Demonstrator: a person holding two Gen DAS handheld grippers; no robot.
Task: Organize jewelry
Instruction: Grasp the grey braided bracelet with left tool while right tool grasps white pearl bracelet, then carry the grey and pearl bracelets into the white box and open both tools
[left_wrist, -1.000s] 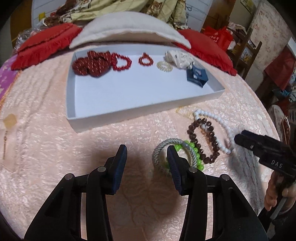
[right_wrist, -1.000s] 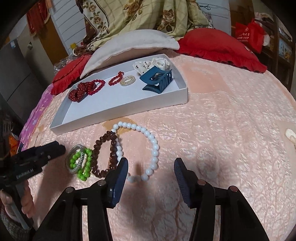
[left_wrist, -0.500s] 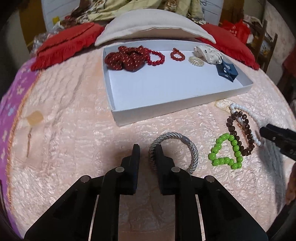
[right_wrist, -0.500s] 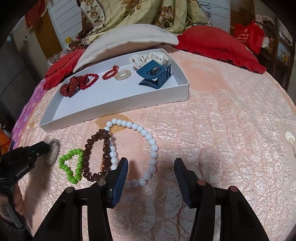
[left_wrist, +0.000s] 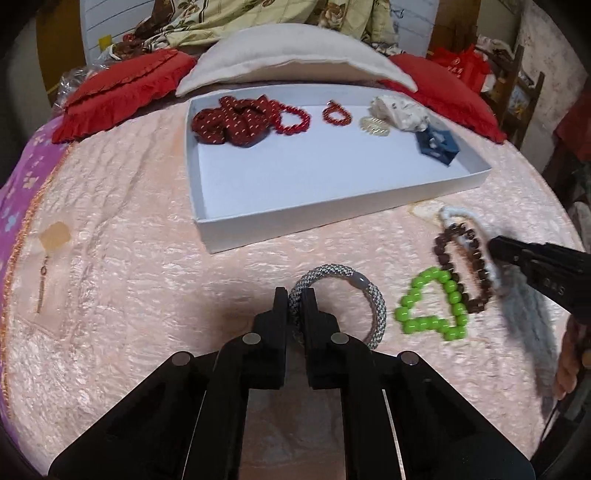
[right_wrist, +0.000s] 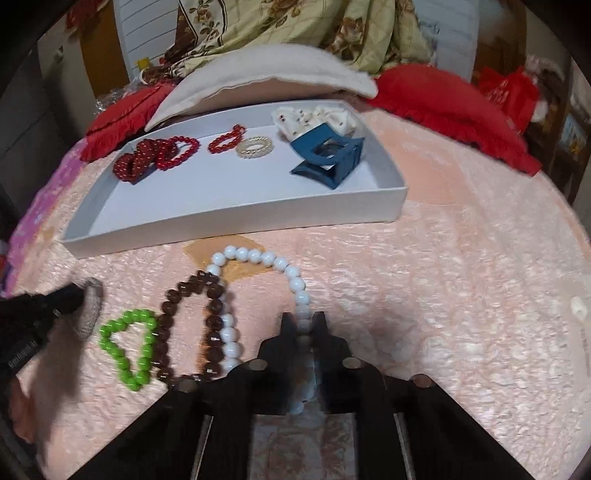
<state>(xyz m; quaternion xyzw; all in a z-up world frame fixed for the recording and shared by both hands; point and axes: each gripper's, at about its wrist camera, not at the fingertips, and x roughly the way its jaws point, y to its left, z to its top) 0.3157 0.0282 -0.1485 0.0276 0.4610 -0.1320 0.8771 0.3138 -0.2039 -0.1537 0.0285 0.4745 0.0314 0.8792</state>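
Task is partly done. The white tray (left_wrist: 332, 218), upper middle of both views, already holds a dark red scrunchie (left_wrist: 231, 120), two red bead bracelets (left_wrist: 293, 118), a pale coil hair tie (right_wrist: 255, 147), a cream spotted bow (right_wrist: 314, 116) and a blue hair clip (right_wrist: 327, 158). Its near half is bare.

Four pieces are not yet in the tray; they lie on the pink bedspread (left_wrist: 129, 240), in front of its near wall: grey woven bracelet (left_wrist: 371, 299), green bead bracelet (left_wrist: 432, 306), brown bead bracelet (right_wrist: 212, 325), white bead necklace (right_wrist: 258, 256).

Left claw (left_wrist: 294, 308), lower centre of the left view: jaws narrowed onto the left side of the grey woven bracelet, cord pinched between the pads. The bracelet lies just left of the green one, apart from it.

Right claw (right_wrist: 303, 326), lower centre of the right view: jaws narrowed onto the right strand of the white necklace, beads visible between the pads. The necklace's left strand touches the brown beads.

Change from a second ago: both claws were wide open then, and the grey bracelet lay tangled with the green one. Half a second ago the left claw had nearly closed on the grey bracelet, already drawn clear of the green; the right claw was open over the necklace. Now both grip. The right view is motion-blurred.

Judged left: carry both pieces to the tray, then the green and brown.
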